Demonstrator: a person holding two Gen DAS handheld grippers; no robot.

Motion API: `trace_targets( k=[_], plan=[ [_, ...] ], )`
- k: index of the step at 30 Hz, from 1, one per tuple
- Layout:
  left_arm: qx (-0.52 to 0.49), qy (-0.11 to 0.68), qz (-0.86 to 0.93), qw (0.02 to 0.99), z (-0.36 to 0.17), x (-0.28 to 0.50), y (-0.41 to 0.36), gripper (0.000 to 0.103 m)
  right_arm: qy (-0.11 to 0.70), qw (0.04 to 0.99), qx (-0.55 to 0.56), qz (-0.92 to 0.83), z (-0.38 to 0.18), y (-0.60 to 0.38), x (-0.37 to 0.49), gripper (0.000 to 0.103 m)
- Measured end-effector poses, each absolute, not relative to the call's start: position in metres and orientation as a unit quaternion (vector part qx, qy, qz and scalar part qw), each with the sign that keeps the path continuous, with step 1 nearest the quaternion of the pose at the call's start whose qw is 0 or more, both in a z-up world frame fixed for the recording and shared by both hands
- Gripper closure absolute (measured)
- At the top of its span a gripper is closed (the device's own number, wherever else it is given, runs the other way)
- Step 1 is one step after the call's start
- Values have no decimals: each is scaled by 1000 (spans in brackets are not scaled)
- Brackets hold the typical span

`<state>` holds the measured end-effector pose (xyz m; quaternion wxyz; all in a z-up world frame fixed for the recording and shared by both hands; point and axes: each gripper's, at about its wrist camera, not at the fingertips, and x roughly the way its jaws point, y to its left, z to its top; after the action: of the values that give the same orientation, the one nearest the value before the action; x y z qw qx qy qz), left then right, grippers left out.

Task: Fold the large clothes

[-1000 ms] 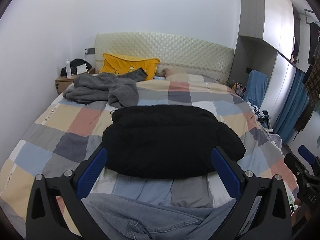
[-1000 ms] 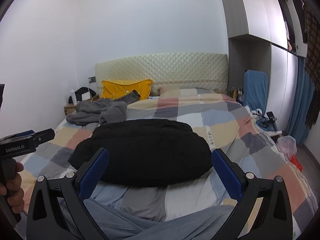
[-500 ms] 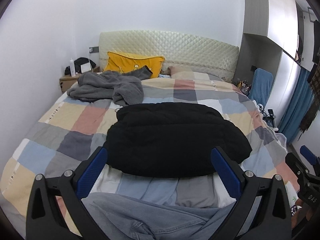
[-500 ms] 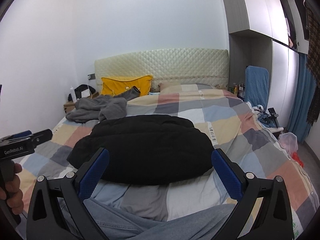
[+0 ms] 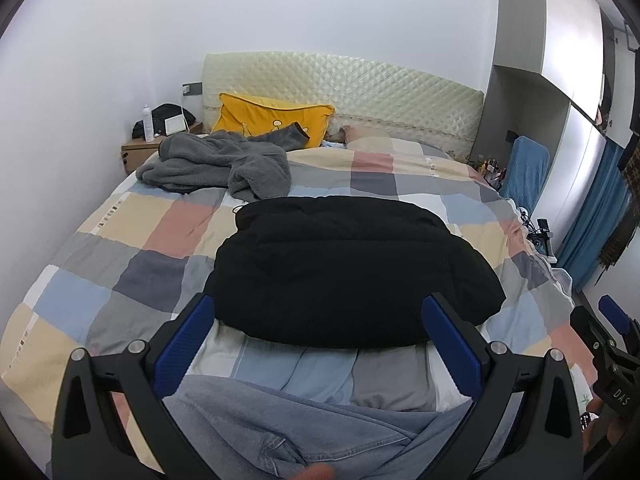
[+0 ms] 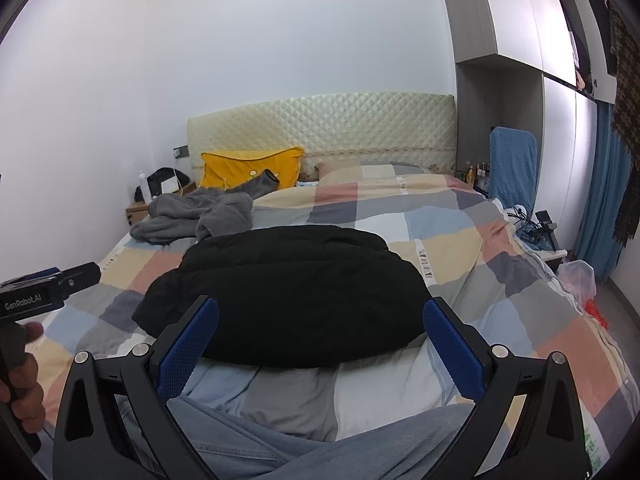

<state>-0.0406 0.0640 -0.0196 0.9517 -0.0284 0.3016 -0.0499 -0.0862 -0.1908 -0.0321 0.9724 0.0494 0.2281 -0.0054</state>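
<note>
Lying folded on the checked quilt (image 5: pixel 132 236), black jacket (image 5: pixel 344 272); both tongs (image 5: pixel 320 340) (image 6: pixel 320 344) wide open, empty.

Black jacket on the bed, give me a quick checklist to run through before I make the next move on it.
1. Left gripper free to grasp: ok, jaws wide open and holding nothing.
2. Right gripper free to grasp: ok, jaws wide open, also holding nothing.
3. Black jacket within the working area: ok, it lies bundled on the checked quilt straight ahead of both grippers.
4. Nothing lying on the jacket: ok, its top is bare.
5. Grey fleece garment clear of the jacket: cannot tell, its near edge sits very close to the jacket's far end.
6. Sleeves and hem located for a fold: cannot tell, the black fabric hides its seams.
</note>
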Motion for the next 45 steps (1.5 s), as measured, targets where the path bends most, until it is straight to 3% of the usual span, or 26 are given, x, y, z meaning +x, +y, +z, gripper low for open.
trace_targets(
  k=[45],
  plan=[
    [-26,319,-51,946,-29,-34,65,0,241,970,44,0,-42,-187,-76,0]
  ],
)
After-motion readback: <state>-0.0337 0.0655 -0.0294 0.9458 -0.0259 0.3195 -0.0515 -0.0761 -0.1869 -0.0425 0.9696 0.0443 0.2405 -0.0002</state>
